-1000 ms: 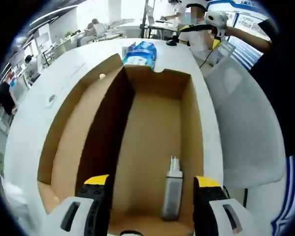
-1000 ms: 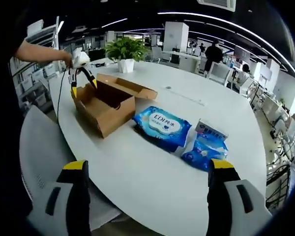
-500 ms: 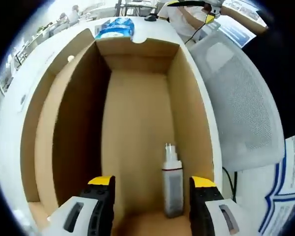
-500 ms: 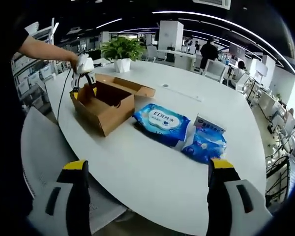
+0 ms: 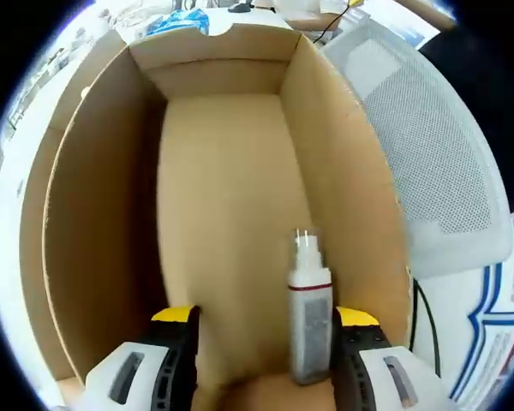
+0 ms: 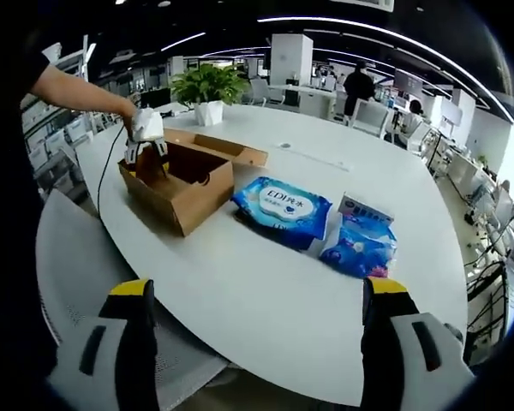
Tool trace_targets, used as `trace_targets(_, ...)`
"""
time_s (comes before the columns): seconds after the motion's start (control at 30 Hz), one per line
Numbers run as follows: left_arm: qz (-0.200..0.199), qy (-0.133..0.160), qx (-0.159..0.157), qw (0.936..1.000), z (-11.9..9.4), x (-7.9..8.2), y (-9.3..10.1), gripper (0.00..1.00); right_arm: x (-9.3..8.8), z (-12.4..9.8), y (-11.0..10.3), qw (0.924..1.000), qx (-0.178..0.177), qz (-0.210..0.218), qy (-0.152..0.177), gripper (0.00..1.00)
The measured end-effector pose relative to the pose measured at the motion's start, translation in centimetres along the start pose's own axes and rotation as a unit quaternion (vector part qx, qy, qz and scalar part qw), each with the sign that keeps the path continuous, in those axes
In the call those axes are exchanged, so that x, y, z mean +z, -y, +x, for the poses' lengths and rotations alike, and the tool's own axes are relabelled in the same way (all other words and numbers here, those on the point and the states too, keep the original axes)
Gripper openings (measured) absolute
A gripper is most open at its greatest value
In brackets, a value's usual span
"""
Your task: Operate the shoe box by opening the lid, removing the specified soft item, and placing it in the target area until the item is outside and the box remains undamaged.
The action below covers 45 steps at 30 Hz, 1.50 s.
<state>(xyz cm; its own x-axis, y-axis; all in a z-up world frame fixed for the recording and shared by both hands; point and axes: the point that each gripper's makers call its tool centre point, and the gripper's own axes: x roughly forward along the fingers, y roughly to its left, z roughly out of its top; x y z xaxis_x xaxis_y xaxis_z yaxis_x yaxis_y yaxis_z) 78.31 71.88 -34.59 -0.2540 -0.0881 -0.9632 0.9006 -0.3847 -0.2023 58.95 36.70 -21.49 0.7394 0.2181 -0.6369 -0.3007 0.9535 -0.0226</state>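
Over at the far left of the white table (image 6: 265, 282), the left hand-held gripper (image 5: 264, 330) is dipped inside the open cardboard shoe box (image 5: 86, 197), jaws apart and empty. A small spray bottle (image 5: 309, 312) lies on the box floor between them, close to the right-hand jaw and near the right wall. The lid (image 6: 218, 147) is already folded back. Further right on the table sit a blue wet-wipes pack (image 6: 283, 208) and, beyond it, a smaller blue tissue pack (image 6: 360, 247); these soft packs are already outside the box. The right hand-held gripper (image 6: 257, 342) hangs well back over the near table edge, jaws wide and empty. My worry: the bottle is hard and smooth, so an off-centre squeeze could squirt it sideways, or a jaw could scrape or dent the thin right wall.
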Motion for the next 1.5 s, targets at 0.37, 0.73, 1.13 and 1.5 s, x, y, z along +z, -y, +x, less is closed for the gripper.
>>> trace_targets(0.37,0.021,0.031,0.016,0.9992,-0.1,0.6,0.8,0.47,0.7,0.3,-0.4,0.9998,0.003,-0.002,0.020,0.91)
trace_targets(0.73,0.023,0.051,0.028,0.9981,0.0,1.6,1.4,0.37,0.7,1.2,-1.2,0.9997,0.014,0.000,0.019,0.89)
trace_targets(1.13,0.033,0.061,0.037,0.9969,0.8,2.4,1.5,0.21,1.5,1.2,-1.2,0.9988,0.019,0.012,0.043,0.87)
trace_targets(1.5,-0.036,0.067,0.056,0.9955,0.3,2.5,0.7,0.20,2.2,1.8,-1.9,0.9976,0.032,0.019,0.059,0.85)
